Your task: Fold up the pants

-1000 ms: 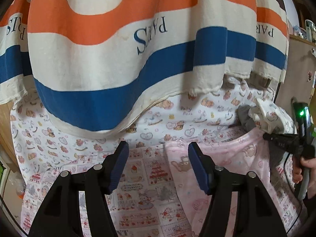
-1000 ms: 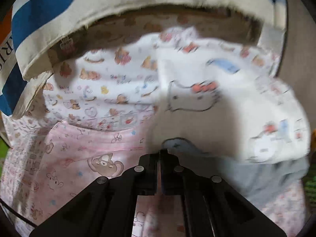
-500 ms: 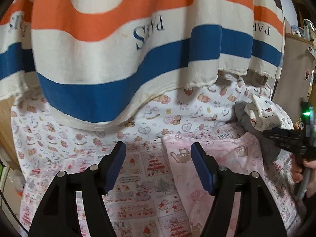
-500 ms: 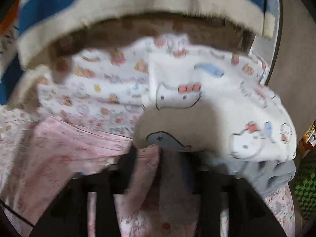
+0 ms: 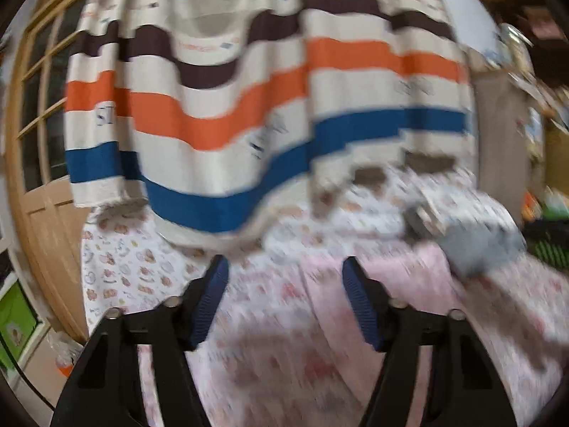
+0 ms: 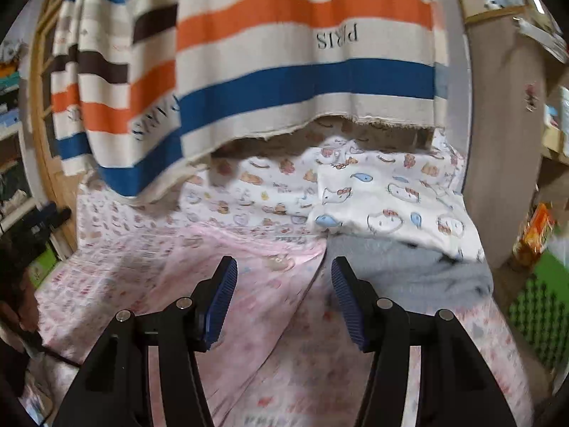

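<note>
The white cat-print pants (image 6: 387,203) lie folded on a grey garment (image 6: 409,274) at the far right of the bed; they show blurred in the left wrist view (image 5: 451,210). A pink printed garment (image 6: 220,274) lies flat beside them, also in the left wrist view (image 5: 402,291). My right gripper (image 6: 282,295) is open and empty, held above the pink garment's edge. My left gripper (image 5: 284,302) is open and empty above the bed. The left wrist view is motion-blurred.
A striped curtain (image 6: 284,57) with orange, blue and brown bands hangs over the far side of the bed (image 6: 249,185). A wooden window frame (image 5: 39,163) stands at left. A beige panel (image 6: 498,142) and cluttered shelves are at right.
My right gripper has opened, let go of the cat-print pants and pulled back. My left gripper has pulled back and tilted up, so more curtain shows.
</note>
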